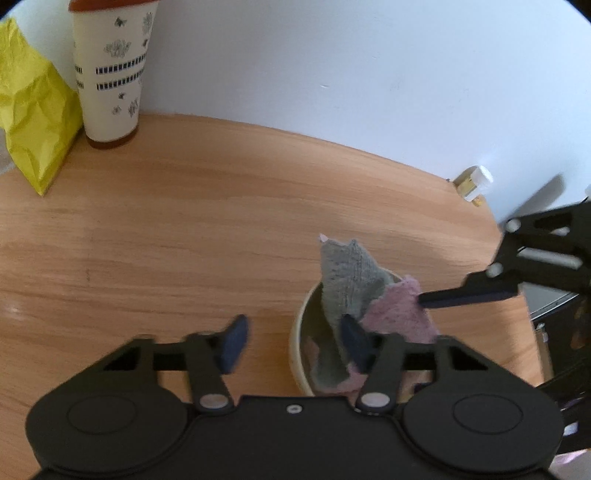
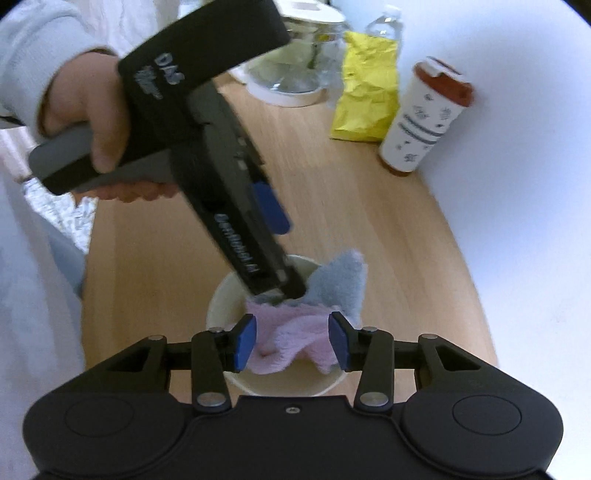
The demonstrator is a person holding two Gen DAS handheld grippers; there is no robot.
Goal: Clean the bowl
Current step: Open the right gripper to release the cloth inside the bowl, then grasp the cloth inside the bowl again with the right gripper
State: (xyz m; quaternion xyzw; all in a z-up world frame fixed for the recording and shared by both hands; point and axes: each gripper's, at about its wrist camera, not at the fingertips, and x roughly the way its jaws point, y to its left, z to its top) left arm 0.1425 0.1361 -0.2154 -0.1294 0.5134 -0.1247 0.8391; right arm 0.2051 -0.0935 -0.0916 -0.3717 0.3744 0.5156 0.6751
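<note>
A: State of the right tool?

B: Stood partly closed, both blue pads pressed into a bunched pink-and-grey cloth. Pointed steeply down over the bowl.

A: And the left tool?

B: Gaped, gripping nothing. Straddled the bowl's wall: one finger outside above the table, clear of the wall, the other inside, against the grey half of the cloth. Blurred in both views, so could not tell more about that contact.

A: Held by?

B: A hand in a pale sleeve, wrapped round the grey handle at upper left of the right wrist view.

A: Where was the bowl?

B: Upright on the wooden table, right beneath both tools, near the edge closest to the person. Cream-coloured, round. Carried the cloth inside, pink part low across the middle, grey part sticking up above the far rim.

A: Further out?

B: Well apart from the bowl, toward the wall: a tall patterned cup with a brown lid, upright, and just beside it a crumpled yellow bag. Behind the bag, a clear water bottle and a clear vessel on a white base. From the left wrist view, also a small white-capped bottle at the table's far edge by the white wall.
</note>
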